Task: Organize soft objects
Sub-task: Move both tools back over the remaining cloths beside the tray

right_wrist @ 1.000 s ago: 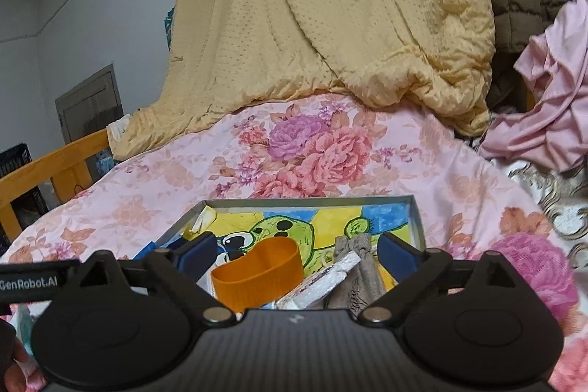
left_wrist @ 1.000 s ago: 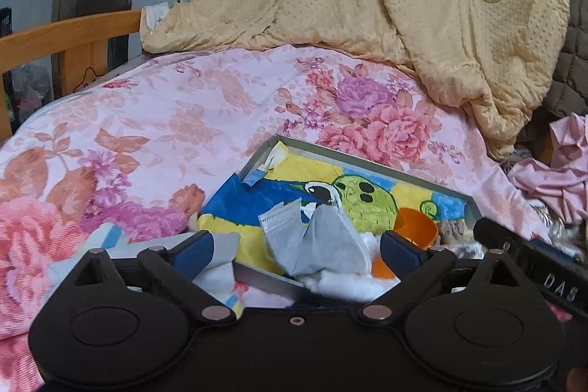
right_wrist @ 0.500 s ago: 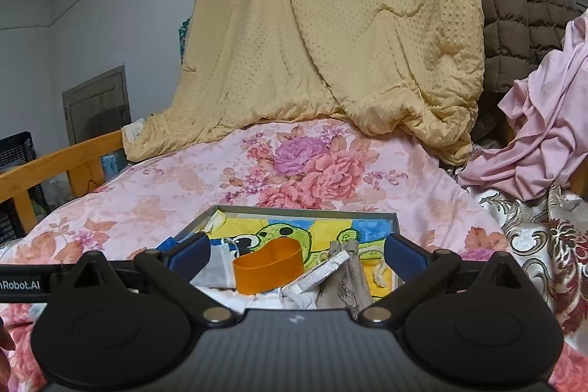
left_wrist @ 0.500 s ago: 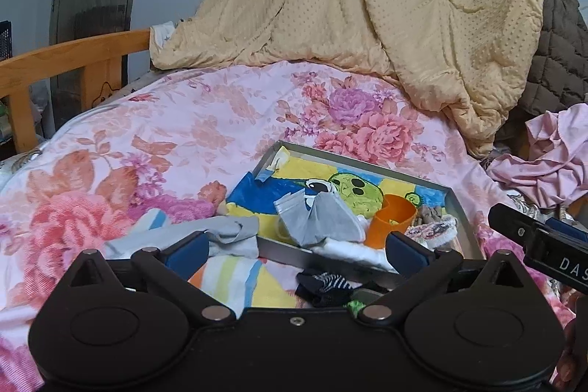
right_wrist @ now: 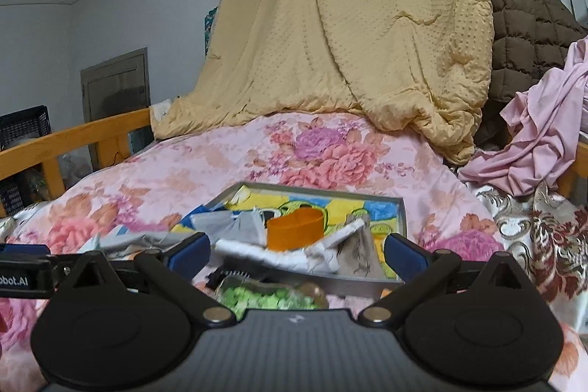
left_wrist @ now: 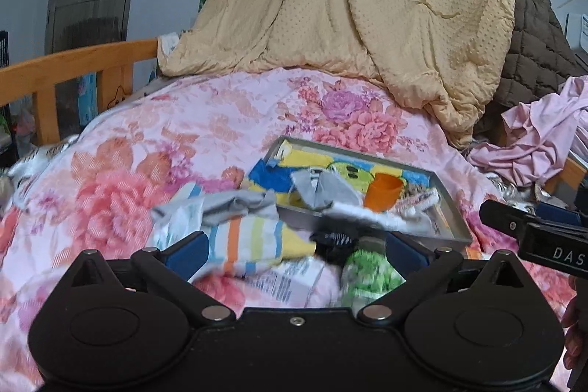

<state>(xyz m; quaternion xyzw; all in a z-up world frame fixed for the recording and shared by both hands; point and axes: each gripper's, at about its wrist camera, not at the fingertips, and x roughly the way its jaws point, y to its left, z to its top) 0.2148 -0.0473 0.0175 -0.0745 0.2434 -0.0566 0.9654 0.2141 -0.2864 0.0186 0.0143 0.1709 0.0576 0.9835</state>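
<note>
Both claws, left gripper [left_wrist: 296,250] and right gripper [right_wrist: 296,250], hung released before the tray's [left_wrist: 454,221] near edge; next, probably, grasping the striped cloth [left_wrist: 246,241].

White letters "DAS" stand on the black body of the right gripper [left_wrist: 543,239] at the picture's edge — cut off there. The left gripper [right_wrist: 22,276] carries "bot.AI" — its beginning cropped.

a bed [left_wrist: 228,120] with a pink floral cover and orange wooden rail [left_wrist: 73,68] stands by pale grey walls [right_wrist: 110,6]; a grey door [right_wrist: 115,87] behind.
</note>
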